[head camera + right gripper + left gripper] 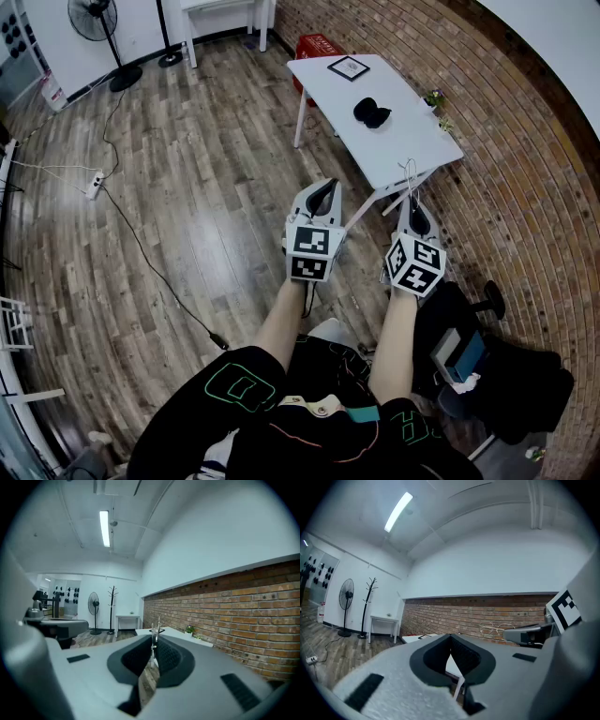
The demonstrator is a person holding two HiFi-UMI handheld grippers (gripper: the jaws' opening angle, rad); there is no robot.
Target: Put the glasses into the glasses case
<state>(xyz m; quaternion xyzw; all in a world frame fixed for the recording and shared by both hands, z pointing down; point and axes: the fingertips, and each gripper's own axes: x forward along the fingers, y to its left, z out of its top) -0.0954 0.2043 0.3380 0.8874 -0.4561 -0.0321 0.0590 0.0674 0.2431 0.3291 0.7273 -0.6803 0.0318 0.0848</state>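
On the white counter (412, 141), in the head view, sits the black glasses case (372, 112), well apart from both grippers. Left gripper view: the left gripper (451, 639) is closed on nothing. Right gripper view: the right gripper (153, 640) pinches the thin-framed glasses (154, 629).

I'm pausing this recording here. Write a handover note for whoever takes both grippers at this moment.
Left gripper: jaws together, nothing in them, held in the air short of the table.
Right gripper: shut on the glasses, in the air by the table's near edge.
Glasses case: black, on the white table, no gripper on it; open or closed is unclear.
Done: glasses in hand.
Left: carry them to the case and put them in.
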